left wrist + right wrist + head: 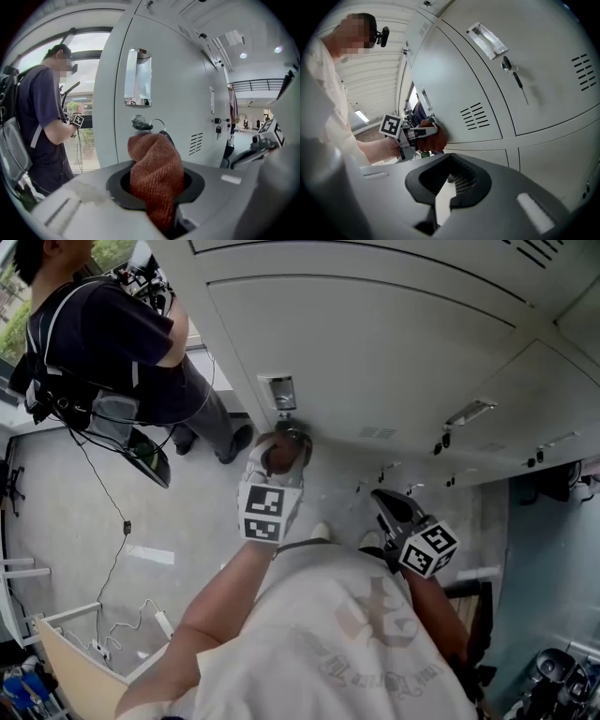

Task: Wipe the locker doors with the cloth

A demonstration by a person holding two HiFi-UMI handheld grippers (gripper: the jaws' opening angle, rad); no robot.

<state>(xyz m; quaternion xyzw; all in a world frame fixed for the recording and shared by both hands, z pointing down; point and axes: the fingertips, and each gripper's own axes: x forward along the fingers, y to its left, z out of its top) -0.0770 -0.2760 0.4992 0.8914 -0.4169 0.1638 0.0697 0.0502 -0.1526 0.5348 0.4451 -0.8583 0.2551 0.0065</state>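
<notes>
Left gripper view: left tool [158, 201] was clamped on cloth [157, 164], pressed to locker door [180, 93] just beside key [142, 124]. Key could be snagged and dragged by cloth. Right tool [440, 192] was seen apart, empty.

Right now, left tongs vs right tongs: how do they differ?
Left tongs are shut on the rust-red cloth; right tongs are open, with nothing between them. Left tongs are up at the locker door by its key lock; right tongs hang back from the doors. Both carry a marker cube.
</notes>
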